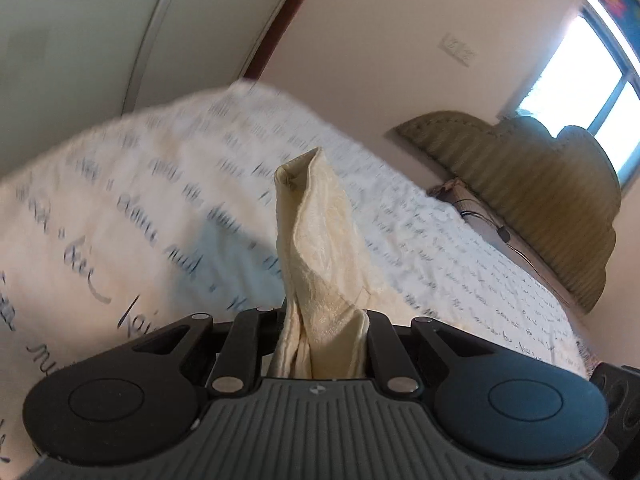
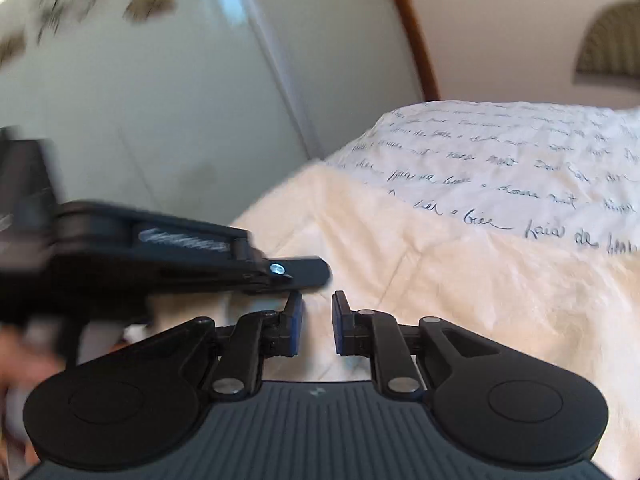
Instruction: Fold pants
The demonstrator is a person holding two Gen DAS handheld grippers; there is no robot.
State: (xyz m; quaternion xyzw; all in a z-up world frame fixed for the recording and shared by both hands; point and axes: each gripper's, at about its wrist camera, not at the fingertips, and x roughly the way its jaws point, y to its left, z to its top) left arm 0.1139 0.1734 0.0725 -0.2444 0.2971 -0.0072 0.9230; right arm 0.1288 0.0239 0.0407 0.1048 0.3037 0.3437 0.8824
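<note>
Below me is the bed (image 2: 500,152), covered by a white sheet (image 2: 520,168) printed with dark handwriting. The cream pants (image 2: 440,280) lie directly on its near part, spread across the sheet toward the near right.

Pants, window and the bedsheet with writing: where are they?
pants (image 1: 320,240): left wrist view, on the cream fold sticking up from the closed left hand-held gripper.
window (image 1: 592,80): left wrist view, on the bright glass.
bedsheet (image 2: 500,152): right wrist view, on its written part.
</note>
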